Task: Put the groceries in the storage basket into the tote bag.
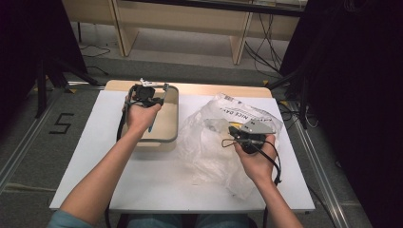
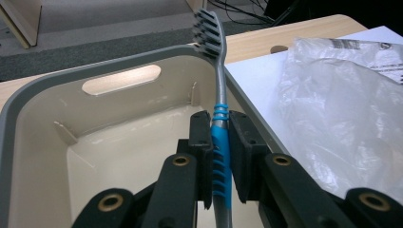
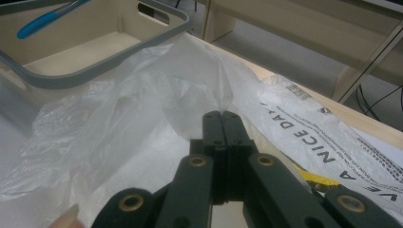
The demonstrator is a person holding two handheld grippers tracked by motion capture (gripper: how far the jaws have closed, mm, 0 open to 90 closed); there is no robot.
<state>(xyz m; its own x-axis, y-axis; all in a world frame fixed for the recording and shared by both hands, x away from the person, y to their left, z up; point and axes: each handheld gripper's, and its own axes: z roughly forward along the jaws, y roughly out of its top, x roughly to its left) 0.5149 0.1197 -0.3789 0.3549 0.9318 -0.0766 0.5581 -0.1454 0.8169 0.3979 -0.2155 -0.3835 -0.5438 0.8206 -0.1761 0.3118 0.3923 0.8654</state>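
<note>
Our left hand-held gripper point(image 2: 220, 156) is clamped on the toothbrush point(image 2: 219, 114), upright above the beige bin point(image 2: 28, 95); our right hand-held gripper point(image 3: 221, 124) pinches the plastic bag point(image 3: 119, 118) on the surface point(image 1: 142, 180).

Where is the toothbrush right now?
The toothbrush is clamped in the left gripper, bristles up, above the beige bin that sits left of the plastic bag.

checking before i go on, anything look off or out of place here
Nothing stands out. The left gripper holds the toothbrush over the bin; the right gripper pinches the crumpled plastic bag.
</note>
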